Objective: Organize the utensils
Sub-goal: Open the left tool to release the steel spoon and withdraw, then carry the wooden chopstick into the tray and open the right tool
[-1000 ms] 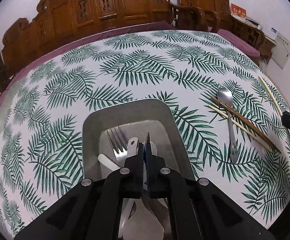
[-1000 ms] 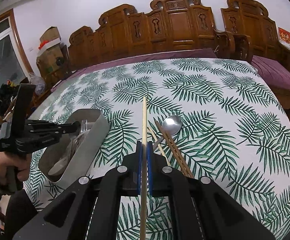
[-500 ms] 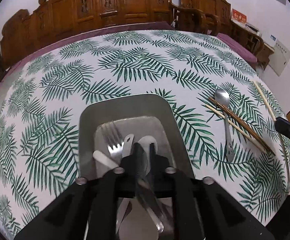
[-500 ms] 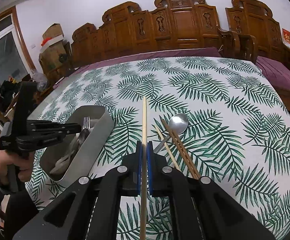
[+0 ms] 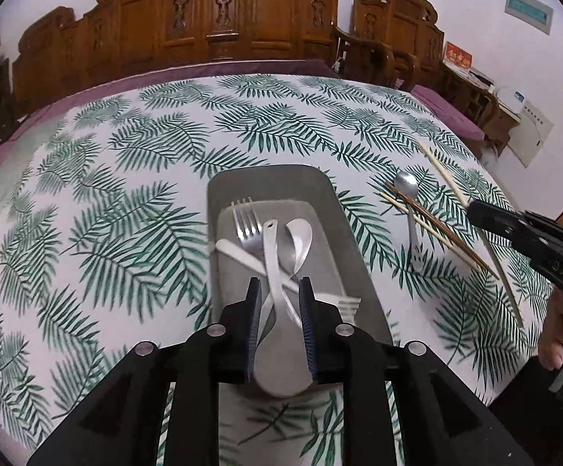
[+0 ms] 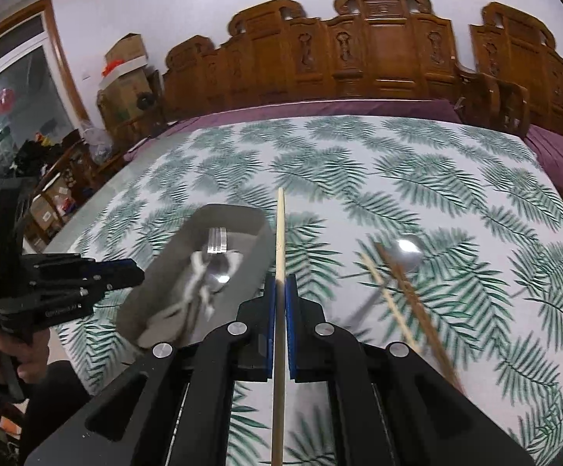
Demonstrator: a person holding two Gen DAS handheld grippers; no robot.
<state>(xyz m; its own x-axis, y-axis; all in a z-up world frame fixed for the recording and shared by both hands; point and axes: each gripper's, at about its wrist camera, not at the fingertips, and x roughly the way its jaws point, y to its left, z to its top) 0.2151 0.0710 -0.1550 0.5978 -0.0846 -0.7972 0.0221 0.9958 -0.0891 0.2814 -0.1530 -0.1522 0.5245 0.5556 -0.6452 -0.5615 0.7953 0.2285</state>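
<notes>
Utensils, tray (image 5: 219,194) on desk (image 5: 126,194).
My left hand-held gripper (image 5: 280,324) gapes empty over the tray; my right hand-held gripper (image 6: 280,324) clamps a chopstick (image 6: 280,233) beside the tray.

Grey tray (image 5: 359,240) holds fork (image 5: 247,225) and spoons; pale chopstick (image 6: 280,233) clamped upright.

Tray (image 5: 331,194) on worktop (image 5: 126,178) ahead of left tongs (image 5: 280,291), fork (image 5: 247,225) inside, spoon (image 5: 407,188) and chopsticks (image 5: 436,229) right of tray, left of right tongs (image 5: 475,207).
</notes>
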